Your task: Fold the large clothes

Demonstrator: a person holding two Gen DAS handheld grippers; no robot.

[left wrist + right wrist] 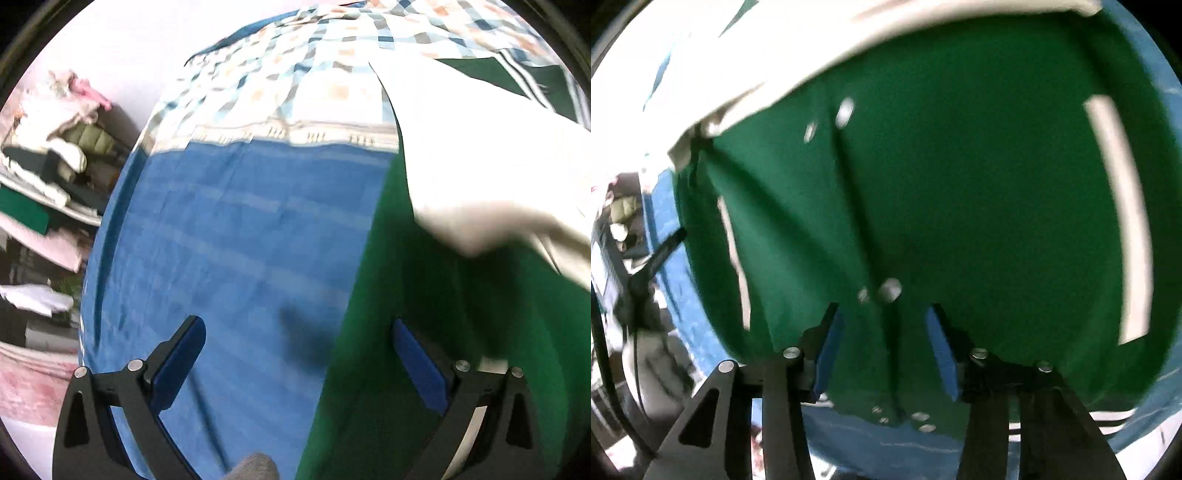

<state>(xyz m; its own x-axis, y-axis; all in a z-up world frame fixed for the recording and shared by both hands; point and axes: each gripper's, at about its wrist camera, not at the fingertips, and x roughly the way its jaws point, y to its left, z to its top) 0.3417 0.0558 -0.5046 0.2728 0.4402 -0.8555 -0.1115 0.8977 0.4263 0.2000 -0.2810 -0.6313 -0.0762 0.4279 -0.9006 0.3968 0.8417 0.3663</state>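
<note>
A green jacket point(424, 332) with white sleeves point(480, 155) lies on a blue sheet point(240, 240). My left gripper point(297, 325) is open and empty, hovering over the jacket's left edge where green meets blue. In the right wrist view the jacket front point(960, 184) fills the frame, with silver snap buttons point(891, 290) along the placket and white pocket strips point(1119, 221). My right gripper point(882, 314) is open above the placket near the hem, with no cloth between its pads. The white sleeve point(812, 55) lies across the top.
A checkered quilt point(295, 74) covers the far part of the bed. Piles of clothes on shelves point(48, 155) stand beyond the bed's left edge. Dark cables and clutter point(635, 295) show past the bed edge in the right wrist view.
</note>
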